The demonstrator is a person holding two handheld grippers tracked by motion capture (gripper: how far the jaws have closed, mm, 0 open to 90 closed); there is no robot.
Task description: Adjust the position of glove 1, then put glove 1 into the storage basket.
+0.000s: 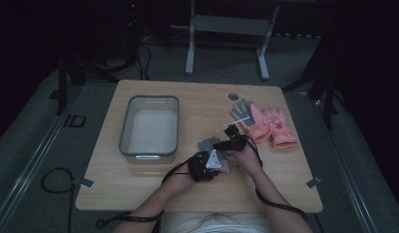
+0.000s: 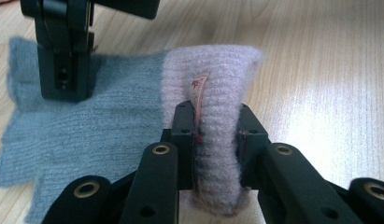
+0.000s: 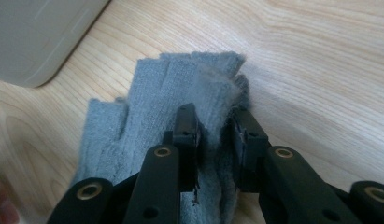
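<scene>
three gloves (image 1: 265, 124), one grey bin (image 1: 151, 127), one table (image 1: 202, 189)

In the high view the knitted glove (image 1: 210, 144) is small and dim, and the left gripper (image 1: 208, 164) and right gripper (image 1: 234, 141) cover most of it, so its shape cannot be told there. In the left gripper view the bottom edge cuts off the pink cuff (image 2: 217, 121), and the print on the small label (image 2: 197, 91) is too small to read. In the right gripper view the grey bin (image 3: 38, 32) is cut by the top and left edges, and a blurred pinkish patch (image 3: 3, 205) in the lower left corner cannot be identified.
</scene>
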